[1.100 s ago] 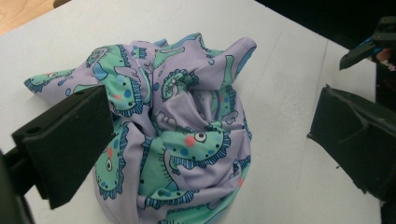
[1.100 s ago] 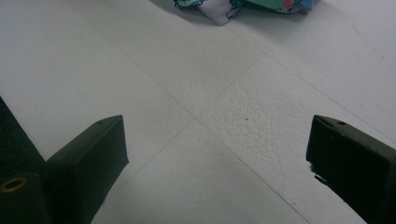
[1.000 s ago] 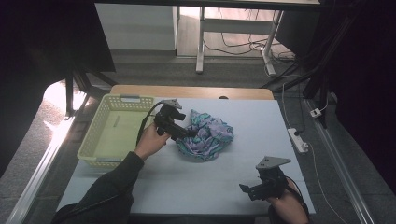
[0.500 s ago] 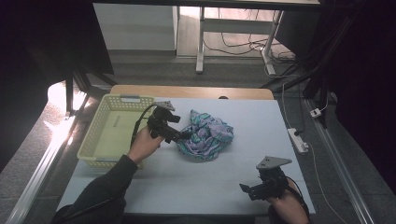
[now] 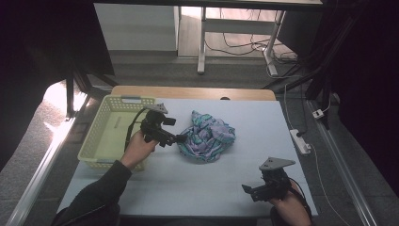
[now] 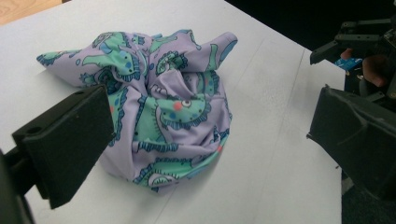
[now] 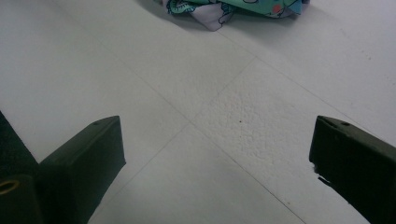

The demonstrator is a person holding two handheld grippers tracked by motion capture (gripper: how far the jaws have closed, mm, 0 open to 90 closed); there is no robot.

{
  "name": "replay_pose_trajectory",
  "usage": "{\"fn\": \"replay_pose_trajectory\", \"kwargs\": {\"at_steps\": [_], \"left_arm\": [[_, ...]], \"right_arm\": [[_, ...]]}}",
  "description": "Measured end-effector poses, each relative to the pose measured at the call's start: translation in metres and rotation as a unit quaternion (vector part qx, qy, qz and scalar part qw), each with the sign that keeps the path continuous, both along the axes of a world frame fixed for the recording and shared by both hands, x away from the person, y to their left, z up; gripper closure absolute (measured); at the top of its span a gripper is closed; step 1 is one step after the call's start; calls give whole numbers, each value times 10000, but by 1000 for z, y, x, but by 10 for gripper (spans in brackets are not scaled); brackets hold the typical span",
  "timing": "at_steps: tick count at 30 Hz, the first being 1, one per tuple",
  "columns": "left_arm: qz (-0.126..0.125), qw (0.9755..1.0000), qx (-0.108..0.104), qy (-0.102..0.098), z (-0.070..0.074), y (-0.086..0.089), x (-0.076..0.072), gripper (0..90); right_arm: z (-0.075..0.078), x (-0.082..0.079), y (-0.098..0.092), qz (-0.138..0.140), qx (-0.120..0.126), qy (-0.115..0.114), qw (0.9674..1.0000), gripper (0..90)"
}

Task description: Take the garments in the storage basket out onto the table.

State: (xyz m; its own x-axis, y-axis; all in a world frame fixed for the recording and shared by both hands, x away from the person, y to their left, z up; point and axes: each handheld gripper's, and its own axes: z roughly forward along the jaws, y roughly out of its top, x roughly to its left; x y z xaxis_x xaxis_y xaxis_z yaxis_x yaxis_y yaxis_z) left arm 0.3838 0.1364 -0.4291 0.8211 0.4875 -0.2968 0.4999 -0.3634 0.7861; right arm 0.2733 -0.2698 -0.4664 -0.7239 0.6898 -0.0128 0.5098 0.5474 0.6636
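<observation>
A crumpled lilac cloth printed with green and blue dinosaurs (image 5: 205, 136) lies bunched in a loose mound near the middle of the white tabletop (image 5: 197, 188), a little toward the far edge. The left gripper (image 5: 180, 138) is right at its left flank, held low in a hand (image 5: 139, 148) that comes in over the near right corner of a pale yellow plastic basket (image 5: 101, 155) standing along the tabletop's left edge. From where I stand the tips look just beside the fabric, perhaps brushing it; I cannot tell for sure that they touch.

In the left gripper view the jaws stand wide apart with nothing between them, and the cloth (image 6: 161, 107) lies straight ahead in the gap, its nearer fold just past the left pad. The heap has no strong long axis; it is roughly round, a bit wider across than deep, with a pointed flap toward the far side.

The right gripper (image 5: 248, 190) is down by the near right corner, well apart from the cloth and resting close to the surface. In the right gripper view its jaws are also spread wide and empty over bare tabletop, with only a hem of the cloth (image 7: 233, 9) far ahead.

So the left hand is plainly the nearer one. My guess is that it need only push forward, toward the right edge, and close on the near fold; the basket just behind it looks the likely place for the cloth.
</observation>
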Motion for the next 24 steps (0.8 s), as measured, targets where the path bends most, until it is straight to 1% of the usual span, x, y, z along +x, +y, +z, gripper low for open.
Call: {"fn": "replay_pose_trajectory", "kwargs": {"at_steps": [3,8,15,21,24], "left_arm": [[21,10000,-9,1,0,6,-5,0],[81,10000,-39,10,0,16,-14,0],[136,9997,-172,51,-3,30,-25,0],[225,9994,-259,41,-3,40,-34,0],[252,9993,-258,48,-3,43,-38,0]], "right_arm": [[0,0,-1,-26,-3,-3,10000,31],[0,0,-1,-85,63,-15,9999,28],[1,0,-2,-126,67,-4,9999,25],[1,0,-2,-125,81,-3,9999,25],[1,0,-2,-124,56,-16,9999,25]]}}
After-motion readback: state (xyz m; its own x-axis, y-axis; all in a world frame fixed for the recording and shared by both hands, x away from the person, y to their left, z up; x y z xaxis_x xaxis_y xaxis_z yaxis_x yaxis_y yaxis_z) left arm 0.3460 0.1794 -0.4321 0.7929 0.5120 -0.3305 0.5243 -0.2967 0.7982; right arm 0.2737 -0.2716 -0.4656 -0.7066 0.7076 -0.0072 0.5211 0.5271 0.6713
